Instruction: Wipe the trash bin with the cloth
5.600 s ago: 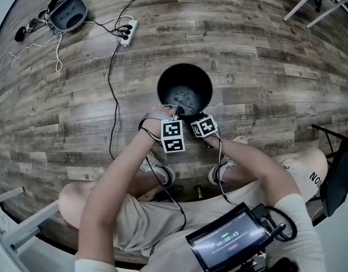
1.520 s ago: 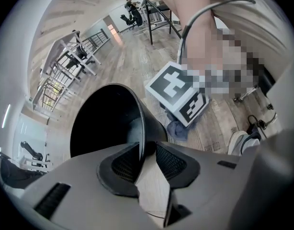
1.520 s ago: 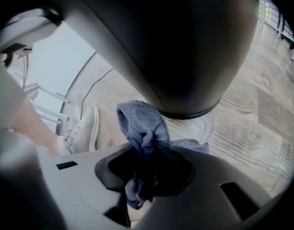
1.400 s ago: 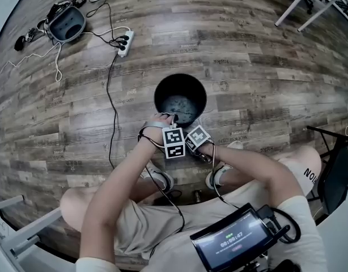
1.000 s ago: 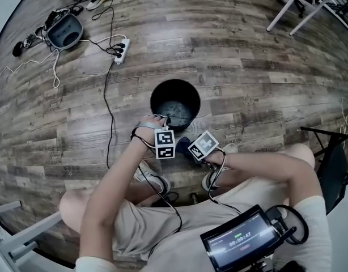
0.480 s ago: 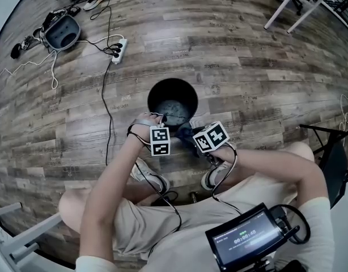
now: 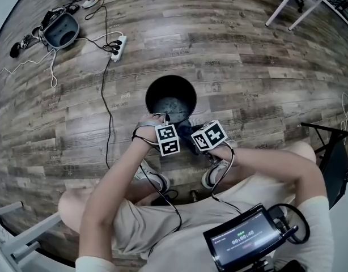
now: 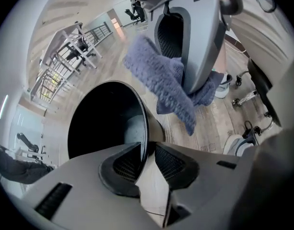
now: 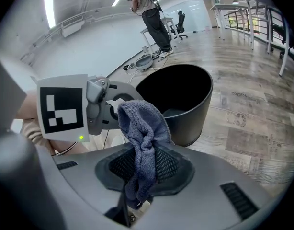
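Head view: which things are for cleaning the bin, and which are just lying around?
For the job: bin, cloth, left tool gripping the bin's rim, right tool holding the cloth.
Just lying about: power strip, grey tub.

Left gripper (image 8: 147, 153) clamps the trash bin (image 8: 101, 123) rim; right gripper (image 8: 184, 68) beyond grips the cloth (image 8: 159, 83)

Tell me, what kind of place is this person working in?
Probably an open office or lab space: a wood-plank floor, white-framed desks with an office chair, and a power strip lying on that floor.
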A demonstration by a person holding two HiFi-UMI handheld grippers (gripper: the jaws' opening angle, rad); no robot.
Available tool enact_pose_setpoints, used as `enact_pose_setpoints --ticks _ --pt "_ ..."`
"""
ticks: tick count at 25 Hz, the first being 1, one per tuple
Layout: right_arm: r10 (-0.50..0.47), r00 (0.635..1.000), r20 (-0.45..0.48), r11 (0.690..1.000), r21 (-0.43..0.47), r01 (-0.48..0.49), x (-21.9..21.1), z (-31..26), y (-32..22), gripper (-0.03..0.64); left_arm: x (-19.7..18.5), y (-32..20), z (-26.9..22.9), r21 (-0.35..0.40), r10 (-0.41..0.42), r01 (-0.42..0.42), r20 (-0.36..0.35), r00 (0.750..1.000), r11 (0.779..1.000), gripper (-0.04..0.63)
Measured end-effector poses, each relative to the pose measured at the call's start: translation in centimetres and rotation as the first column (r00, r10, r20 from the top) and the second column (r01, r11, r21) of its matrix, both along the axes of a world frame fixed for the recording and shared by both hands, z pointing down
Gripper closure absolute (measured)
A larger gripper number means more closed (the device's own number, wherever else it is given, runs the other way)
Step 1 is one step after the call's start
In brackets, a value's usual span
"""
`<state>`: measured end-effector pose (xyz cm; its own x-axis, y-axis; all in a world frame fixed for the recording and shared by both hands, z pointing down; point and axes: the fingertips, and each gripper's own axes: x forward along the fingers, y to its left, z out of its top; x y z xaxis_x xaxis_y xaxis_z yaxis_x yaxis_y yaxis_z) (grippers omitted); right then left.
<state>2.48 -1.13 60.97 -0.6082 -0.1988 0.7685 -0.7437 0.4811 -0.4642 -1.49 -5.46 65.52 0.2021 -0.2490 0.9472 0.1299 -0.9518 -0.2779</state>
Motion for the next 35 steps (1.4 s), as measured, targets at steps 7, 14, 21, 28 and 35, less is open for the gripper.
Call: enact_pose_setpoints --ticks 7,14,21,28,35 --pt "0.006 0.999 -0.040 0.999 0.048 -0.005 0.1 1.5 -2.2 0.537 0.9 0.5 0.1 0.033 -0.058 0.058 -0.012 0.998 0.998 0.491" --pt "-0.002 1.000 -0.014 0.999 0.050 0.002 -0.6 3.9 -3.0 0.537 1.1 0.6 0.0 0.073 -0.038 0.039 -0.016 0.999 0.997 0.491" --pt "0.005 1.000 -0.017 1.000 0.028 -0.004 -1.6 7.8 -2.8 0.537 1.1 0.5 0.0 0.097 -0.015 0.016 -0.003 1.000 0.995 0.491" --pt "0.070 0.998 -0.011 0.997 0.019 -0.069 -3.1 12.6 -2.9 0.537 1.1 0.6 0.2 0.103 -0.011 0.008 0.028 1.000 0.995 0.491" --pt "0.151 0.988 -0.009 0.988 -0.038 -0.152 -4.1 17.1 -2.9 0.537 1.1 0.5 0.1 0.116 0.000 -0.003 0.027 1.000 0.993 0.489"
